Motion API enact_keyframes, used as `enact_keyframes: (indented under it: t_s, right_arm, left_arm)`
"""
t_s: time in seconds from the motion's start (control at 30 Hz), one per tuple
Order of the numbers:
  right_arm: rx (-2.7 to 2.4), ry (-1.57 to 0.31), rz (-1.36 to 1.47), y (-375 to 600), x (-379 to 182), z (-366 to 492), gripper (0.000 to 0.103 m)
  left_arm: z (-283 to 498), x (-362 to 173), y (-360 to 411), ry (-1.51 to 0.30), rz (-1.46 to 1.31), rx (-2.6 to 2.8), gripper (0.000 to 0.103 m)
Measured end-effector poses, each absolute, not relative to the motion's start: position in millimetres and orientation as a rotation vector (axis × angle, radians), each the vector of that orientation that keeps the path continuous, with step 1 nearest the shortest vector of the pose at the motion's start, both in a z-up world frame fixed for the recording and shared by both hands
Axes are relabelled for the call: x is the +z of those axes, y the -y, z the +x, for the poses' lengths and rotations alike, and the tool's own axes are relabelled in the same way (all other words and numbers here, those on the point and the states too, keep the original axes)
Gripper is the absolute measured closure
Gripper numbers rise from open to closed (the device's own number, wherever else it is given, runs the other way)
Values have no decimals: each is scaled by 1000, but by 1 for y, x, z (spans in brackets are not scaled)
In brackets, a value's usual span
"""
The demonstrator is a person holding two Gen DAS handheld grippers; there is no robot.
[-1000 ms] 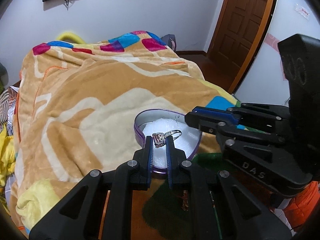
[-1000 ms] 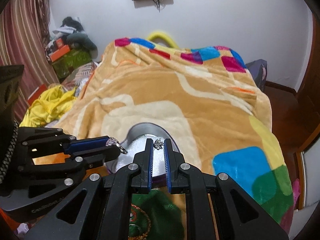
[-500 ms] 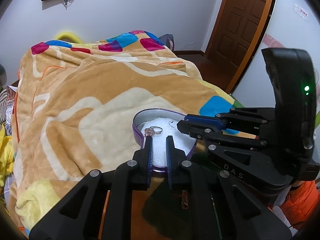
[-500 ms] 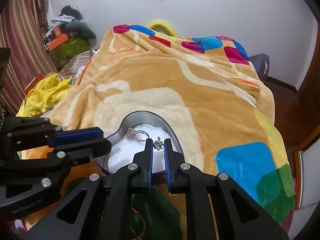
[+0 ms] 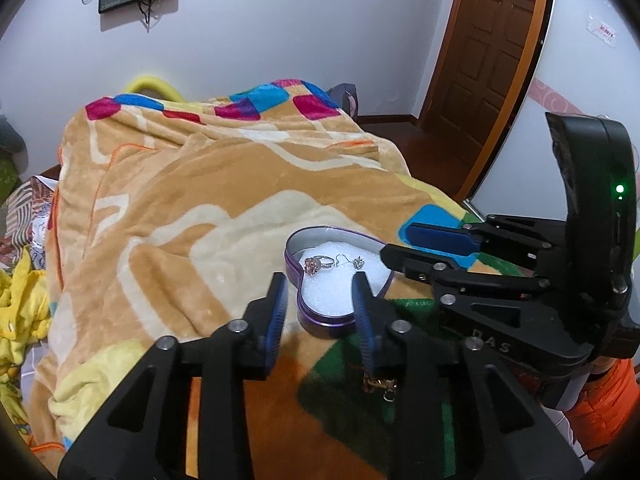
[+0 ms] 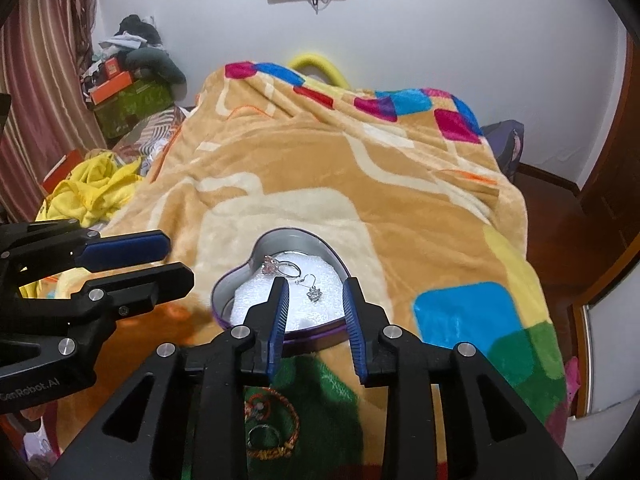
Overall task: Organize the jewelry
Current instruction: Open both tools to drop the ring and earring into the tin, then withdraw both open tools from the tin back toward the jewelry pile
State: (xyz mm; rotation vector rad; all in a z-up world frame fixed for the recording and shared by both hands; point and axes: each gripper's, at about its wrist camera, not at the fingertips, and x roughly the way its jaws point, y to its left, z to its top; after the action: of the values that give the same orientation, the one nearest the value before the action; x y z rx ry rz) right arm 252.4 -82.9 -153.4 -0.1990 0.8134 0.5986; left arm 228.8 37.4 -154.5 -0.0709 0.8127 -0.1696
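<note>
On the blanket-covered bed sits a heart-shaped tin with a purple outer wall and a white foam pad inside. Two items lie on the foam toward the lobed end of the heart: a ring with a pink stone and, just beside it to the right, a silver drop earring on a hook wire. Right wrist view shows the same pair, ring nearer the far wall, earring closer to the camera; whether they touch cannot be told. Left gripper hovers at the pointed end of the tin, fingers spread apart, nothing between the blue pads. Right gripper is likewise parted and empty, its fingers framing the earring from above the near rim of the tin. Each gripper shows in the other's view: right one at the tin's right side, left one left of the tin, both with fingers separated. More jewelry lies on the blanket below the grippers: a gold chain piece in the left view, and a red-and-gold braided bracelet with a small ring inside it in the right view. Yellow clothing is heaped at the bed's left edge.
</note>
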Motion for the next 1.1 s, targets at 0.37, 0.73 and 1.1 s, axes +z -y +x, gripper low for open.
enact_keyframes:
  t_s: [0.37, 0.73, 1.1]
  right_arm:
    - [556, -733, -170, 101, -123, 217, 64]
    - [522, -752, -114, 120, -129, 191, 64]
    - [472, -856, -69, 139, -169, 182, 64]
  left_arm:
    - [198, -135, -37, -783, -59, -135, 56]
    - [176, -153, -40, -844, -81, -126, 56]
    - [176, -194, -31, -935, -94, -137, 56]
